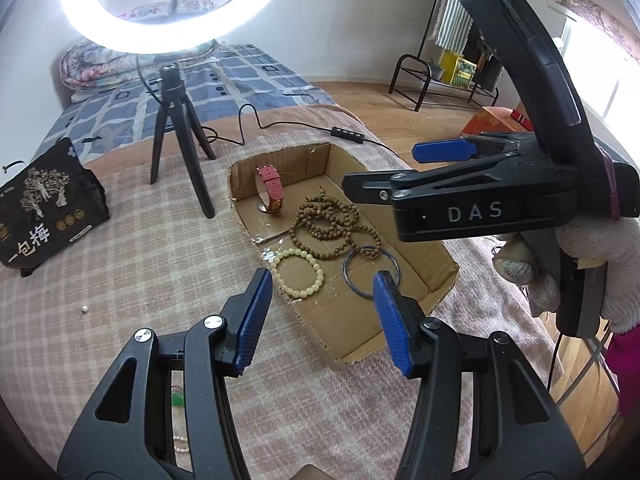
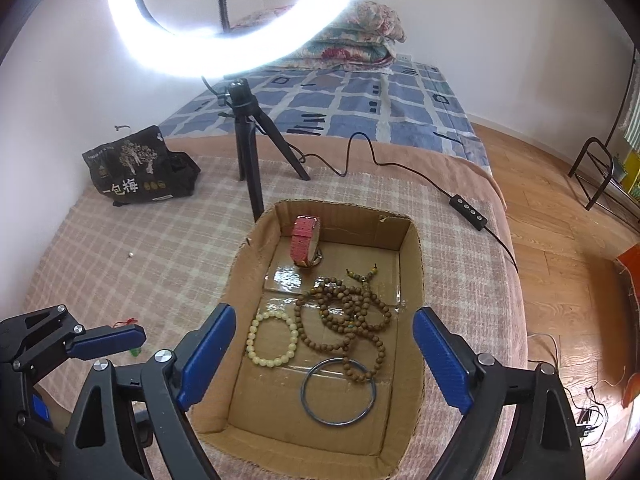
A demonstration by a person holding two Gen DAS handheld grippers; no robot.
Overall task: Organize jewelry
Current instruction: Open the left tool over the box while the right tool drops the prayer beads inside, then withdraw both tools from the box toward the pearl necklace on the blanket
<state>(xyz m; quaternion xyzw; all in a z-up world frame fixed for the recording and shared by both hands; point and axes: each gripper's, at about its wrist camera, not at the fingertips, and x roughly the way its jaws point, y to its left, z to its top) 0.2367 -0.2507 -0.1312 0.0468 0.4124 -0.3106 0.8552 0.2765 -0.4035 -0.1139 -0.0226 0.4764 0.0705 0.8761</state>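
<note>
From where the left gripper [image 1: 322, 300] looked, the right gripper [image 1: 384, 172] crossed the upper right, held in a white knitted glove [image 1: 592, 264], with a pink sleeve [image 1: 626, 364] at the edge; the right wrist view showed none of that hand. It did show the left gripper's blue pads low at its left edge, and a red cord and a green bit [image 2: 134, 351] lying on the blanket just behind them. The left view caught a pale strand [image 1: 182, 446] of beads between its own arms, low down.

Both tools stood with jaws apart and nothing between the pads: the left gripper about half spread, the right gripper [image 2: 320, 356] wide, both hanging above the box.

The cardboard box [image 2: 412, 280] lay on the checked blanket [image 2: 140, 240], and all the sorted jewelry was inside it. I counted four pieces: one red strap watch [image 2: 305, 246] standing on edge at the far end, one long tangle of brown wooden beads [image 2: 348, 320] in the middle, one cream bead bracelet [image 2: 273, 338] to its left, and one dark metal bangle [image 2: 339, 392] nearest, with the brown beads draped over its rim. One tiny white bead [image 2: 130, 255] sat alone on the blanket, well apart. Behind stood one ring light [image 2: 240, 32] on one black tripod [image 2: 250, 152], and one black printed bag [image 2: 136, 168].
</note>
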